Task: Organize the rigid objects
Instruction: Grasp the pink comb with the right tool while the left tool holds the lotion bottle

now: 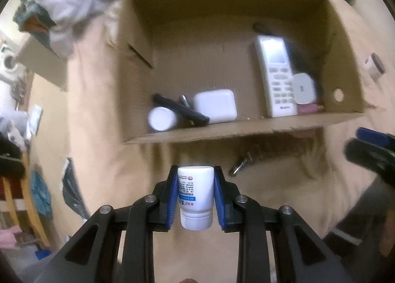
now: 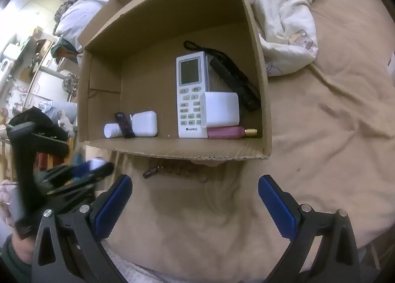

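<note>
A: Starting at the left, what's the left gripper [image 1: 195, 199] doing?

B: Its jaws are clamped on a small white bottle [image 1: 195, 200], held above the tan blanket [image 1: 98, 100] just short of the cardboard box [image 1: 246, 129].

A: And inside the box?

B: In the near left corner lie a white tube [image 2: 112, 130], a black stick [image 2: 124, 125] and a white case [image 2: 145, 123], close together. Further right there's a remote [image 2: 191, 95] with a white charger [image 2: 220, 109] resting on its lower end, a pink bottle [image 2: 228, 132] against the near wall, and a black flashlight [image 2: 234, 82] along the right wall.

A: The right gripper [image 2: 195, 205]?

B: Jaws wide apart, holding nothing, hovering over the blanket in front of the box. A small metal clip [image 2: 153, 171] lies on the blanket near the box's front wall.

A: What could go wrong?

B: I'd guess the bottle could catch the front wall if carried in too low. Dropped on the crowded left corner, it might roll or knock the tube. The bare middle floor looks safer.
</note>
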